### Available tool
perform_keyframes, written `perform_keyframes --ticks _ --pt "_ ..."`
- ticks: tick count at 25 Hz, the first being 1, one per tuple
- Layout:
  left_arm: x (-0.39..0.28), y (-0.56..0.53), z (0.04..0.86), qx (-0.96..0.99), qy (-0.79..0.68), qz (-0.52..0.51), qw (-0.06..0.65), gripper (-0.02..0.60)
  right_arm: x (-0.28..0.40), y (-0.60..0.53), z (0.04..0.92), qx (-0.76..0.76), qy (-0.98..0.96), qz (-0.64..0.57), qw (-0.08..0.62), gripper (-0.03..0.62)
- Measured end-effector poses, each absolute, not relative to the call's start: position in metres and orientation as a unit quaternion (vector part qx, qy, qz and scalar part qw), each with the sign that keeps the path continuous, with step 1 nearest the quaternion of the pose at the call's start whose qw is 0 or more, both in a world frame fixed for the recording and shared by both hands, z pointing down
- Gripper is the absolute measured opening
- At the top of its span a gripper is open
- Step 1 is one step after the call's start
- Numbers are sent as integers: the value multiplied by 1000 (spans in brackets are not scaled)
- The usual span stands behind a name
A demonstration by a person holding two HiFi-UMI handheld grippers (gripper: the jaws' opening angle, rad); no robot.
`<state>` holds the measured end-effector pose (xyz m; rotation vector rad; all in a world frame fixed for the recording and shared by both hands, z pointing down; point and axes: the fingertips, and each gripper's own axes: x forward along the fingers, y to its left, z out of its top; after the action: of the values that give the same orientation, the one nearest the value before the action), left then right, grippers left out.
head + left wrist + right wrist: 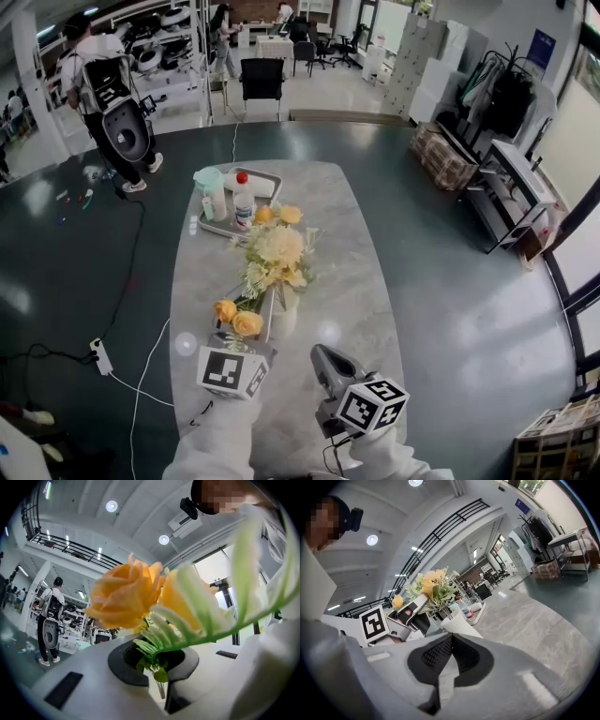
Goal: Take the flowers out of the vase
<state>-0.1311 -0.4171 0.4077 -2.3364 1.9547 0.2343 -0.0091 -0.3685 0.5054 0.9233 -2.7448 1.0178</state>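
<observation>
A white vase (287,309) stands mid-table and holds a bouquet of pale yellow and white flowers (275,251). My left gripper (242,337) is shut on a stem of yellow roses (246,322), held just left of the vase. In the left gripper view the roses (125,597) fill the picture and their green stem sits pinched between the jaws of the left gripper (157,662). My right gripper (324,354) is shut with nothing in it, near the table's front, to the right of the vase. In the right gripper view the right gripper (450,643) points at the vase (459,626) and bouquet (432,587).
A tray (208,228) at the far end of the marble table (356,281) carries a red-capped bottle (243,201) and a green-lidded cup (211,190). A person with a backpack (105,89) stands far left. A cable and power strip (101,356) lie on the floor left of the table.
</observation>
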Motion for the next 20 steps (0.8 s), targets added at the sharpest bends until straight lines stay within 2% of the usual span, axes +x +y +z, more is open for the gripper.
perform_keyframes --ticks 20 --pt "-116 -385 314 -751 641 79 138 38 -1 -343 450 285 -903 320 -22 -2"
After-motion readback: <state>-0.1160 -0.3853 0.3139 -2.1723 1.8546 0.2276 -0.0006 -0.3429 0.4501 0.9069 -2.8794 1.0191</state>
